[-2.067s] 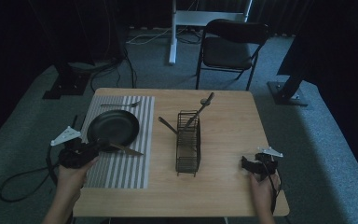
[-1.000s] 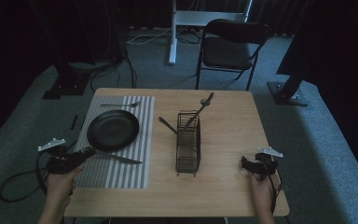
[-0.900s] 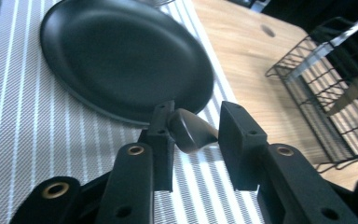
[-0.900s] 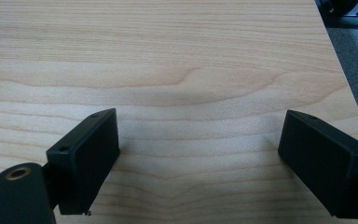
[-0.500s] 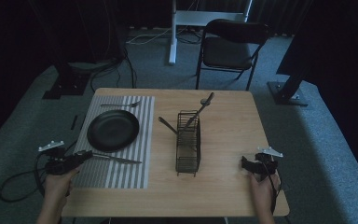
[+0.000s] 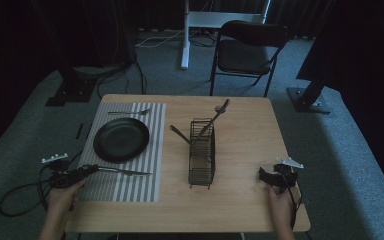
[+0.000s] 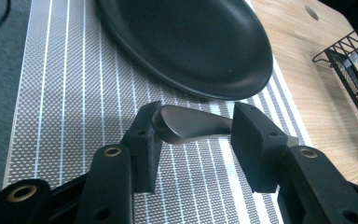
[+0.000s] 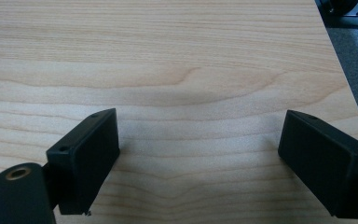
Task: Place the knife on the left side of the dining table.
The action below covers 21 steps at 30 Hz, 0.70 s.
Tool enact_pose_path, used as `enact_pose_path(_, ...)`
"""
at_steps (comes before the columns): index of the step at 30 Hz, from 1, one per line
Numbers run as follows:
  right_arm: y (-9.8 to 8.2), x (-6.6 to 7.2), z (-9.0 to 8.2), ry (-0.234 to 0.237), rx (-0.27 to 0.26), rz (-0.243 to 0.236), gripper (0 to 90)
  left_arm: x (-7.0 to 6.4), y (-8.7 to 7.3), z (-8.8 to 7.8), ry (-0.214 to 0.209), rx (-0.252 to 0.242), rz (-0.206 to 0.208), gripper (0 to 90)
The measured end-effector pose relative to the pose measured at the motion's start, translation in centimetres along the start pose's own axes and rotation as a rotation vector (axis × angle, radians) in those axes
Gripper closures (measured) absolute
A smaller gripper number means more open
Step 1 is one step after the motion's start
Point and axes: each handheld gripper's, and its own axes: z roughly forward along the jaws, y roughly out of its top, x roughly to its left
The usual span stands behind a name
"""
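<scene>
Letting go: L gripper point(image 6: 87, 170) sits low at the near-left edge of the striped placemat point(image 6: 130, 187). Its jaws have just been opening, w/ the knife point(image 7: 186, 126) handle between them.
Tongs L: apart, not clamped. The handle lies on the mat in the gap, its butt end right up against one pad; can't tell if it touches.
Tongs R: R gripper point(image 6: 267, 175) has its jaws spread wide w/ nothing between, over bare wood at the near-right corner of the table point(image 6: 240, 200).
Knife spot: flat on the mat, just in front of the black plate point(image 6: 121, 139) on the person's side, blade pointing toward the wire rack point(image 6: 201, 155). It is apart from the plate rim.
Risk 1: drag on pull-back. If the pad next to the butt end catches it, the knife prob slides or swings off line. Cause: gap only part open, handle off-centre in it.
Risk 2: plate bump. A skewed knife, or a jaw lifted toward the rim, could knock the plate, since the rim is near in the L gripper view.
Risk 3: mat shift. The jaws ride low on the weave, so a sideways exit could rumple or pull the mat, taking plate and fork point(image 6: 127, 113) w/ it.
Risk 4: cable. The L cable loops off the table edge, and a snag could jerk the hand mid-release.
Safer move, imo: open wider, then go straight up before backing off.
</scene>
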Motion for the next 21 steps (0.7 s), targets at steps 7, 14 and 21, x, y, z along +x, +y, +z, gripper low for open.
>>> enact_pose_path(7,0.0,0.0,0.0,0.000,0.000,0.000,11.4,0.9,-0.5,1.1,0.045,0.029,-0.007,54.6)
enact_pose_path(14,0.0,0.0,0.0,0.000,0.000,0.000,11.5,1.7,-1.4,1.6,0.078,0.031,-0.008,54.6)
enact_pose_path(21,0.0,0.0,0.0,-0.001,0.001,0.002,11.5,0.7,-2.1,1.7,0.120,0.064,0.064,47.6)
